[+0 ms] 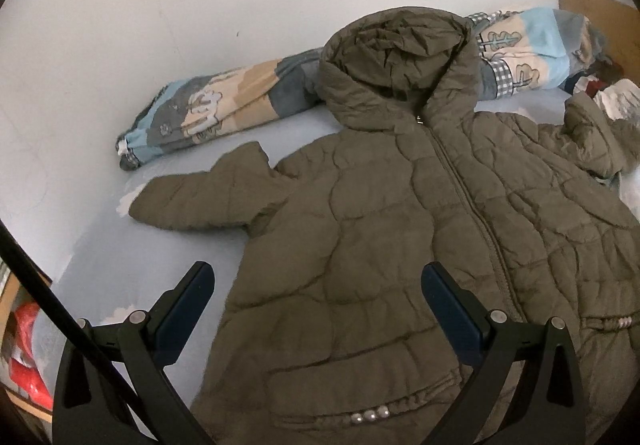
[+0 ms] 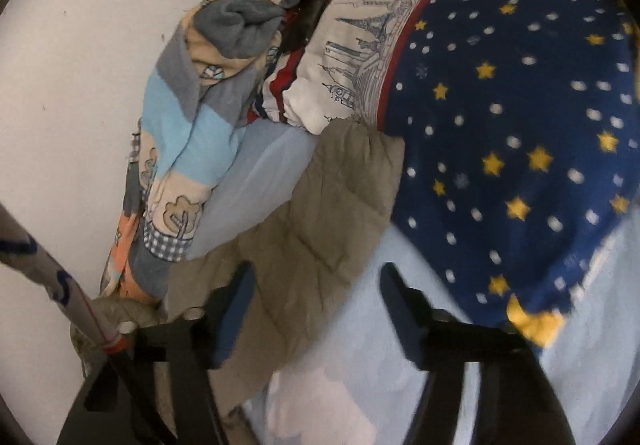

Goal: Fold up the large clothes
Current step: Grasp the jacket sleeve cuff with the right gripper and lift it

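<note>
Left gripper (image 1: 318,277) hung spread above the jacket (image 1: 400,225), hood pointing toward frame top; right gripper (image 2: 316,277) gaped over its sleeve (image 2: 320,213), pinching nothing.

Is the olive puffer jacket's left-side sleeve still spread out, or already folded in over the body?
Spread out. In the left wrist view the sleeve lies flat on the light blue sheet, pointing away from the jacket body.
</note>
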`<state>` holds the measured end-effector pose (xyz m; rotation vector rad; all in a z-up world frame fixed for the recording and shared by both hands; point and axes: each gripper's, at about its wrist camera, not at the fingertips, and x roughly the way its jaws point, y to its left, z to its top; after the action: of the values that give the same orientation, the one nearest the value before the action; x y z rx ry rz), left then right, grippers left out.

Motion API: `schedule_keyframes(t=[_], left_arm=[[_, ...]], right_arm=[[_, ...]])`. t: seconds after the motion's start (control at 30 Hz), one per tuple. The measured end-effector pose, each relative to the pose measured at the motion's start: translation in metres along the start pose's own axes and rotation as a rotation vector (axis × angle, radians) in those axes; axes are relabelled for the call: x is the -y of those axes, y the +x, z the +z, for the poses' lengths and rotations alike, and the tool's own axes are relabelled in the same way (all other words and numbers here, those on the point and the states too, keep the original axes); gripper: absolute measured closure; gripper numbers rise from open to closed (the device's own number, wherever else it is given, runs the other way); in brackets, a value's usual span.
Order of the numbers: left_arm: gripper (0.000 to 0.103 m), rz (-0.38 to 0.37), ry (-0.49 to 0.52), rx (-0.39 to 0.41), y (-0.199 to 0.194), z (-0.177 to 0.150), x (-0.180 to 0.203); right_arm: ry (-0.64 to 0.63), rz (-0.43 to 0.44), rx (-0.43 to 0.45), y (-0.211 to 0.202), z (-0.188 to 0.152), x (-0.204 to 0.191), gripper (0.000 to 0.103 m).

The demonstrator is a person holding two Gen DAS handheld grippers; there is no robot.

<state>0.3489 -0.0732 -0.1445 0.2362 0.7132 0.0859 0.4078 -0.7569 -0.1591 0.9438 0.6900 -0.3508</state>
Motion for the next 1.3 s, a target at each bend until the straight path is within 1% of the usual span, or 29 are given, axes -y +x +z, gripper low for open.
schedule_keyframes(t=[0.03,0.07,0.13,0.27,0.33,0.43,0.47,0.5,0.53,0.57,0.6,0.63,0.7,0.8,0.97,1.03,1.07,1.1,1.2,1.23,1.3], left_arm=[[0.000,-0.002,0.002,0.004,0.000,0.000,-0.001],[0.000,-0.005,-0.001,0.004,0.001,0.000,-0.002],[0.000,-0.016,-0.010,-0.001,0.002,-0.001,-0.005],[0.000,0.001,-0.013,-0.008,0.007,-0.001,-0.008],[0.000,-0.011,-0.030,-0.026,0.012,-0.001,-0.011],[0.000,-0.011,-0.049,-0.047,0.018,-0.002,-0.014],[0.000,-0.009,-0.050,-0.054,0.020,-0.003,-0.014],[0.000,-0.008,-0.049,-0.058,0.022,-0.003,-0.013],[0.000,-0.007,-0.048,-0.063,0.023,-0.003,-0.013],[0.000,-0.007,-0.045,-0.069,0.025,-0.003,-0.012],[0.000,-0.012,-0.044,-0.076,0.025,-0.003,-0.012],[0.000,-0.015,-0.045,-0.076,0.025,-0.003,-0.011],[0.000,-0.015,-0.048,-0.070,0.023,-0.002,-0.012],[0.000,-0.018,-0.052,-0.054,0.017,-0.001,-0.012],[0.000,-0.040,-0.090,-0.042,0.007,0.005,-0.018],[0.000,-0.039,-0.105,-0.042,0.004,0.006,-0.021],[0.000,-0.043,-0.115,-0.040,0.003,0.006,-0.023],[0.000,-0.049,-0.124,-0.040,0.002,0.006,-0.025],[0.000,-0.045,-0.130,-0.041,-0.001,0.007,-0.029],[0.000,-0.047,-0.136,-0.042,-0.002,0.007,-0.032],[0.000,-0.051,-0.150,-0.044,-0.003,0.007,-0.037]], right_arm=[[0.011,0.004,-0.006,0.005,0.004,0.003,0.052],[0.019,-0.008,-0.005,0.013,0.010,0.006,0.052],[0.024,0.002,-0.006,0.023,0.017,0.011,0.052],[0.036,-0.048,0.010,0.042,0.028,0.025,0.052],[0.051,-0.083,0.015,0.051,0.033,0.032,0.052],[0.057,-0.100,0.026,0.068,0.040,0.039,0.052],[0.058,-0.117,0.026,0.076,0.042,0.041,0.052],[0.058,-0.112,0.014,0.084,0.042,0.042,0.053],[0.051,-0.115,0.011,0.091,0.041,0.042,0.077],[0.031,-0.152,0.003,0.098,0.039,0.040,0.087],[0.013,-0.167,0.004,0.099,0.036,0.038,0.088],[0.000,-0.169,0.071,0.098,0.035,0.036,0.091],[-0.017,-0.151,0.143,0.080,0.029,0.027,0.092],[-0.046,-0.139,0.207,0.051,0.023,0.014,0.092],[-0.070,-0.092,0.278,-0.009,0.019,-0.012,0.092],[-0.083,-0.082,0.284,-0.027,0.016,-0.026,0.092],[-0.092,-0.067,0.297,-0.041,0.014,-0.037,0.092],[-0.099,-0.059,0.291,-0.049,0.012,-0.045,0.092],[-0.146,-0.030,0.322,-0.081,0.004,-0.086,0.092],[-0.156,-0.022,0.323,-0.086,0.003,-0.098,0.092],[-0.198,0.014,0.333,-0.105,-0.003,-0.130,0.092]])
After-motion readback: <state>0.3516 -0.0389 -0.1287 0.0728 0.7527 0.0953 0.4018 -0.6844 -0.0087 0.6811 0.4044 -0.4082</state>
